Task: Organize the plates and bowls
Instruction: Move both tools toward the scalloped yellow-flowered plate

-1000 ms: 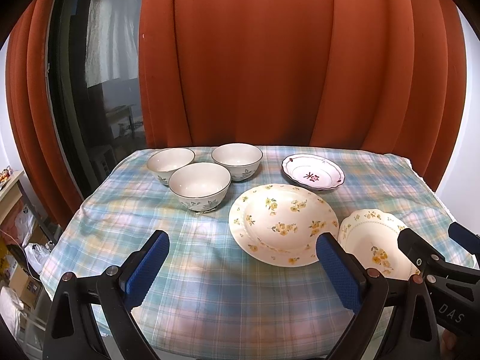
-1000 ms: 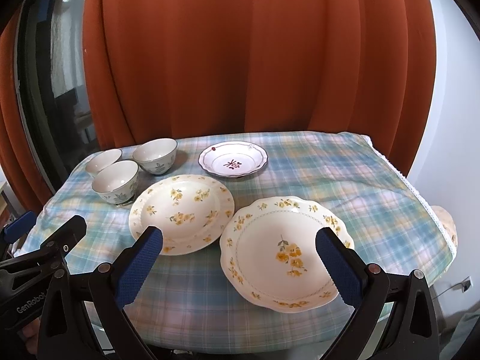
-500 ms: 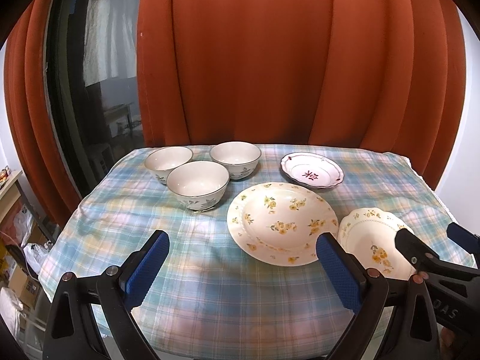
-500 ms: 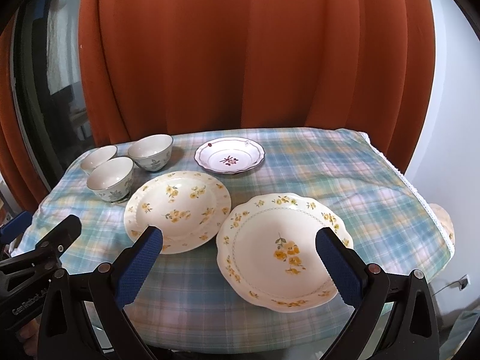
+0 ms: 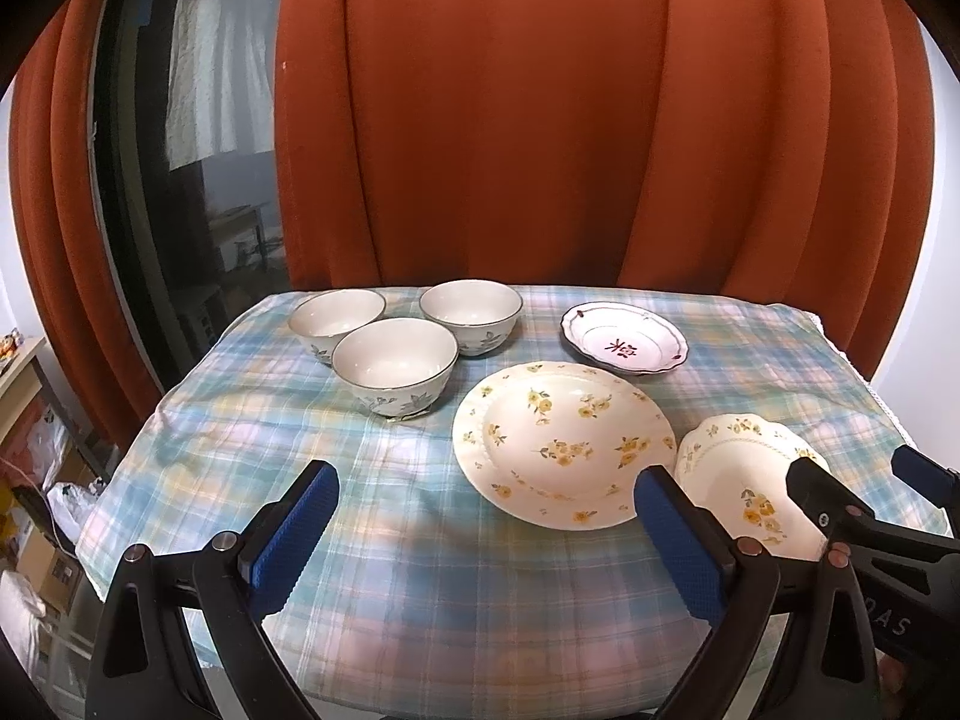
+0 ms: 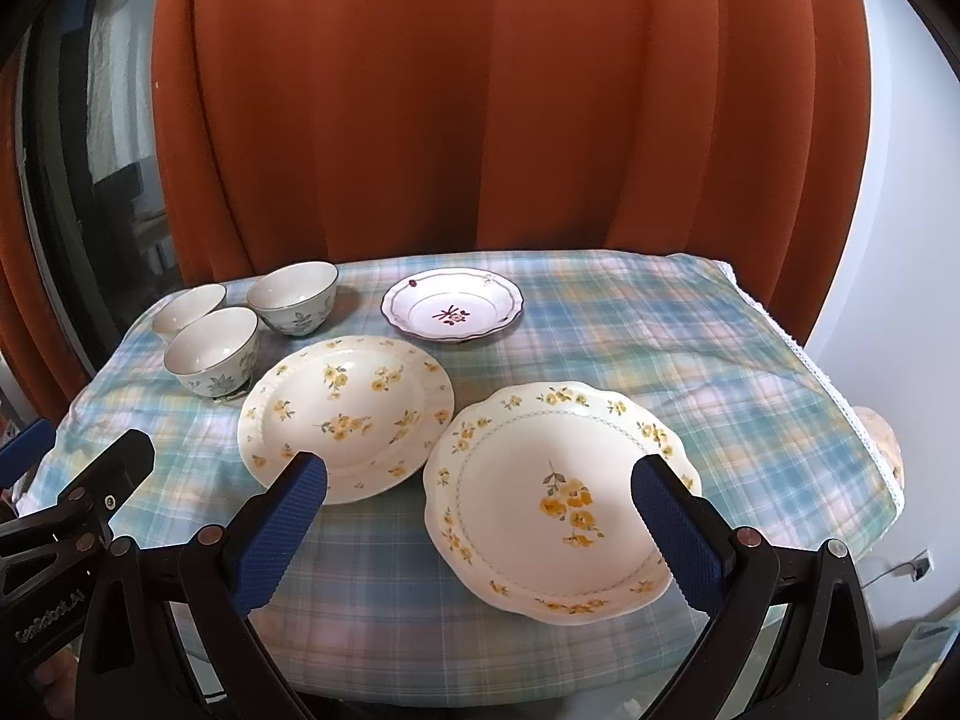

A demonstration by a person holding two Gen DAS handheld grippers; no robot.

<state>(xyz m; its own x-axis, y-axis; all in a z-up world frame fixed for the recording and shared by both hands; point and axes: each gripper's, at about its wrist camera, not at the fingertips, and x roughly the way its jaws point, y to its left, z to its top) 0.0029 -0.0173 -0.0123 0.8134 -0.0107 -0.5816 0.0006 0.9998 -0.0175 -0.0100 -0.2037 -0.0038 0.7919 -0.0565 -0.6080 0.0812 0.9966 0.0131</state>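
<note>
Right wrist view: scalloped yellow-flower plate point(image 6: 558, 504) slightly nearer, lower centre; right gripper point(image 6: 477, 495) and left gripper point(image 5: 483, 507) wide open, empty; nothing stacked.

Three bowls point(image 5: 395, 367) clustered at far left of table point(image 5: 420, 570). Small plate point(image 6: 452, 312) at far centre. Large plate point(image 6: 345, 417) before it, right of bowls. Scalloped plate point(image 6: 552, 501) nearest, just right of large plate.
</note>
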